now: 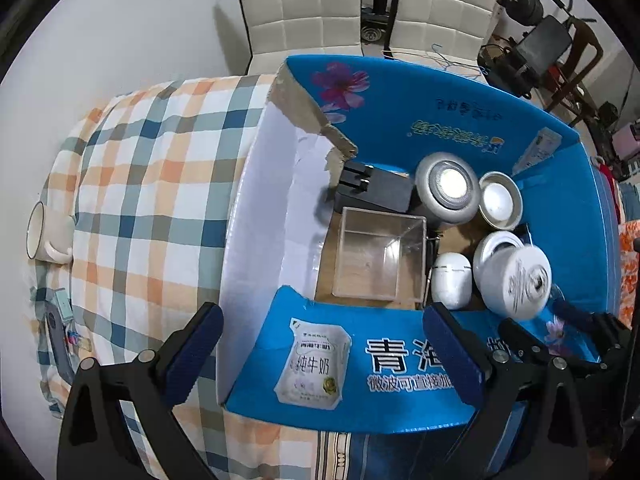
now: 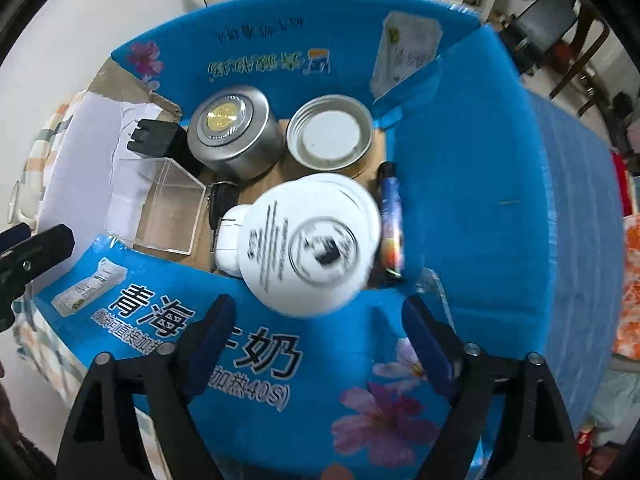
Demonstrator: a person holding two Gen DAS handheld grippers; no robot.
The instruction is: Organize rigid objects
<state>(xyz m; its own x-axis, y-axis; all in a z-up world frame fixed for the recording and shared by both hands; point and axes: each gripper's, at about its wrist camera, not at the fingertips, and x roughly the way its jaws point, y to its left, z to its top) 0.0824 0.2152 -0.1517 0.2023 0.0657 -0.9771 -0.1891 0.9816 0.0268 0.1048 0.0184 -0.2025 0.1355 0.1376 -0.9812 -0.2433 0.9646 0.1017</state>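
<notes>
A blue cardboard box [image 1: 440, 96] stands open on the checked cloth [image 1: 152, 168]. Inside lie a silver tin [image 2: 232, 132], a shallow metal lid [image 2: 330, 136], a clear plastic box [image 2: 160, 208], a white egg-shaped case [image 2: 228, 244], a black block [image 2: 154, 136] and a dark blue tube [image 2: 390, 216]. A white round jar [image 2: 312, 240] is motion-blurred, bottom towards the camera, just ahead of my right gripper [image 2: 318, 308], which is open and not touching it. My left gripper [image 1: 322, 320] is open over the box's near flap and holds nothing.
A cream mug [image 1: 46, 236] lies on its side at the cloth's left edge. Two padded white chairs [image 1: 304, 12] stand behind the box. The box's flaps [image 2: 500, 160] rise around the opening. An orange patterned fabric [image 2: 632, 280] lies to the right.
</notes>
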